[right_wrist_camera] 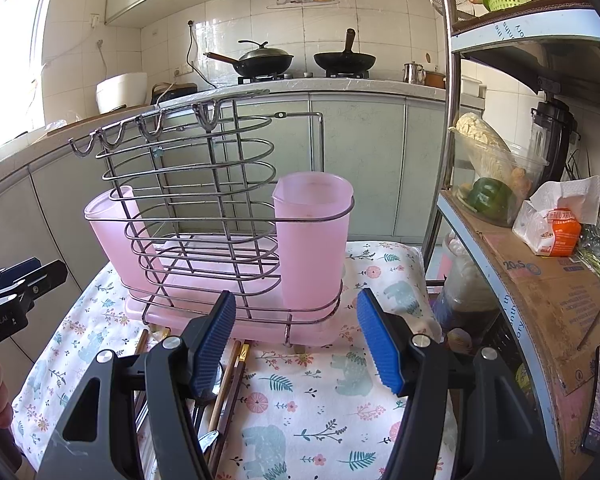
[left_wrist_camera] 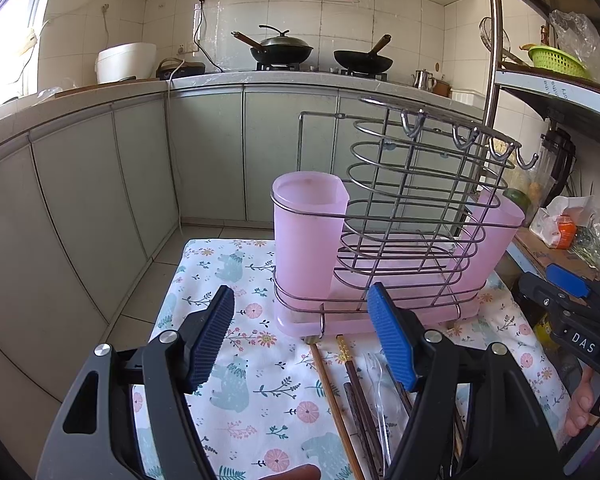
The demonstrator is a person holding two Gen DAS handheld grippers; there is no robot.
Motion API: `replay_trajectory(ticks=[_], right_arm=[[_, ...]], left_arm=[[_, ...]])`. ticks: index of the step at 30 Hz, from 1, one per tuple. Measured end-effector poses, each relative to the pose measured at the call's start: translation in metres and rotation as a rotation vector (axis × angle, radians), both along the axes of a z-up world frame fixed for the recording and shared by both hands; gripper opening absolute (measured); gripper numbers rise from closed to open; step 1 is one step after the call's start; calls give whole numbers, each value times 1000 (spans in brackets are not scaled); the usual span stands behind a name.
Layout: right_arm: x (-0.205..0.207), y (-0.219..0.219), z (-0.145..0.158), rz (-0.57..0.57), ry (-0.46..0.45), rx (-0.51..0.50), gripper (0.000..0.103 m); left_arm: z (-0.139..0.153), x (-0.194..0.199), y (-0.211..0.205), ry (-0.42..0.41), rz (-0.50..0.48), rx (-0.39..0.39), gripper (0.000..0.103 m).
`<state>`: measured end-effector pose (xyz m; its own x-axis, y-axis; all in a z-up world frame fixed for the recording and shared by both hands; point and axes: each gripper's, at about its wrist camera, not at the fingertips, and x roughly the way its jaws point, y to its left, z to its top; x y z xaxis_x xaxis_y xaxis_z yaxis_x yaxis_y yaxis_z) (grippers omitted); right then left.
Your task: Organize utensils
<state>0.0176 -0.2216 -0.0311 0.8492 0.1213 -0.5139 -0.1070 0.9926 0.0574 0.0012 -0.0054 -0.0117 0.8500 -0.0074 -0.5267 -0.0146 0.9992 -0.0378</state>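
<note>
A wire utensil rack [left_wrist_camera: 412, 200] [right_wrist_camera: 188, 208] with two pink cups [left_wrist_camera: 308, 232] [right_wrist_camera: 314, 236] and a pink drip tray stands on a floral cloth [left_wrist_camera: 240, 360] [right_wrist_camera: 320, 400]. Chopsticks [left_wrist_camera: 336, 400] [right_wrist_camera: 228, 392], a clear plastic spoon [left_wrist_camera: 380, 396] and a metal spoon [right_wrist_camera: 210, 396] lie in front of the rack. My left gripper [left_wrist_camera: 304, 336] is open above the cloth, left of the utensils. My right gripper [right_wrist_camera: 296, 340] is open, hovering just right of the utensils; it also appears at the right edge [left_wrist_camera: 568, 300] of the left wrist view.
A metal shelf unit [right_wrist_camera: 540, 280] with cardboard, vegetables and a tissue pack stands close on the right. Kitchen cabinets and a counter with two woks [left_wrist_camera: 284, 50] and a rice cooker lie beyond. Tiled floor drops off left of the cloth-covered stand.
</note>
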Motion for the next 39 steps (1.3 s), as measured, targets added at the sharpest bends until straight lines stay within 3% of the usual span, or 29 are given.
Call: replay_trajectory(ticks=[39], right_arm=[[1,4,-1,19,19,2,62]], left_arm=[[-3,0,6,14,5,-17,70]])
